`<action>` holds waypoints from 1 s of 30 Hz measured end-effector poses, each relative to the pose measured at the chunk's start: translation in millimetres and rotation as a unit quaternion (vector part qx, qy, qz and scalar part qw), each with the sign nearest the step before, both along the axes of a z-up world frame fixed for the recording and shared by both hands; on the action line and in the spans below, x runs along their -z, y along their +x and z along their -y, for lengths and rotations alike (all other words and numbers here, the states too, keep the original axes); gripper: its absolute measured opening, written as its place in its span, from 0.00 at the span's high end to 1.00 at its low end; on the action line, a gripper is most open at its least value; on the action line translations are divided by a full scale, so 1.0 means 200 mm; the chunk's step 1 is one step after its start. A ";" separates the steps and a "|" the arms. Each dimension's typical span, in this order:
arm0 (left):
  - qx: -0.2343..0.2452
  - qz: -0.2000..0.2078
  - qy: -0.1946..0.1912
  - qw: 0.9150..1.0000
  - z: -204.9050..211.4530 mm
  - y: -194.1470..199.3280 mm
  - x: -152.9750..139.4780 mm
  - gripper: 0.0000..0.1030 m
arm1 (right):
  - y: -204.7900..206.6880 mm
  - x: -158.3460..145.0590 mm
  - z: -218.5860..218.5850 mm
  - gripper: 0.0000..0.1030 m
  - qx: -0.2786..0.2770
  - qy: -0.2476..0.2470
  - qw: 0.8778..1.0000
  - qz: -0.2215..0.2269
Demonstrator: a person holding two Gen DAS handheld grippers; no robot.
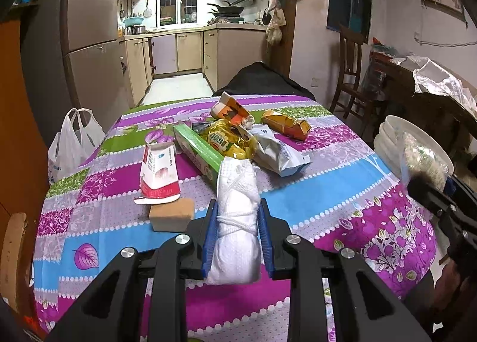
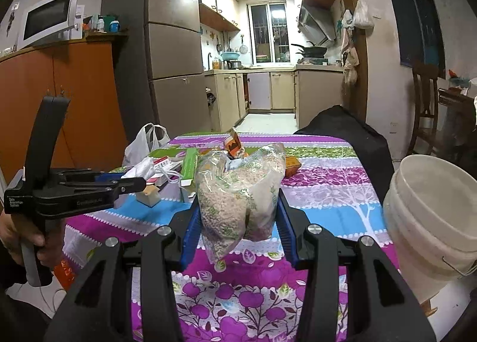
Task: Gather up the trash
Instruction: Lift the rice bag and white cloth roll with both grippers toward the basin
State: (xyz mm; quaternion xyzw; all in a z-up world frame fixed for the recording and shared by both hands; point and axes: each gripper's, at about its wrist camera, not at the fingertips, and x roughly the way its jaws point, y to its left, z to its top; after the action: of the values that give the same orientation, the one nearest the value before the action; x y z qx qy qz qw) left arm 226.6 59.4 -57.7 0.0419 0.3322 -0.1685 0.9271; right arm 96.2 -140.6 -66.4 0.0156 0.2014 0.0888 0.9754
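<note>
Plastic is the risk: right gripper [image 2: 238, 216] clamps a slack pellet bag [image 2: 238, 190] that may slip short of the bucket [image 2: 432, 222], while left gripper [image 1: 237, 222] pinches a mask [image 1: 237, 210].

Crumpled mask [image 1: 237, 222] between the left gripper's [image 1: 237, 237] pads, above the table's [image 1: 342, 193] near edge. Pellet bag [image 2: 238, 193] between the right gripper's [image 2: 238, 222] pads, left of the bucket [image 2: 432, 216] just off the table's right edge. Behind the mask, a long box [image 1: 198, 151], snack wrappers [image 1: 229, 139] and a pouch [image 1: 280, 151] heaped mid-table. Left of those, a flat carton [image 1: 159, 172] leaning on a small block [image 1: 171, 213].
</note>
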 end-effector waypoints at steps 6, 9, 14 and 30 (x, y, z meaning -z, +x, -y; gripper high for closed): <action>0.013 -0.001 0.001 1.000 0.05 0.00 0.01 0.73 | 0.02 -0.01 0.01 0.57 -0.009 -0.016 1.000 -0.018; 0.015 -0.007 0.007 1.000 0.09 0.04 0.00 0.73 | 0.06 -0.02 0.01 0.57 -0.022 -0.027 0.998 -0.047; 0.032 -0.011 0.010 0.999 0.18 0.10 -0.04 0.73 | 0.10 -0.08 0.08 0.57 -0.026 -0.036 0.995 -0.090; 0.091 -0.026 0.017 0.995 0.45 0.28 -0.06 0.73 | 0.22 -0.16 0.23 0.57 -0.002 -0.067 0.982 -0.175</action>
State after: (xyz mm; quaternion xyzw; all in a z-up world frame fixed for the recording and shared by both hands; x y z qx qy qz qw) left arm 282.5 -30.8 -46.0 0.0832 0.3540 -0.2476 0.8981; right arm 139.7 -186.1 -33.5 -0.0354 0.3742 0.0732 0.9238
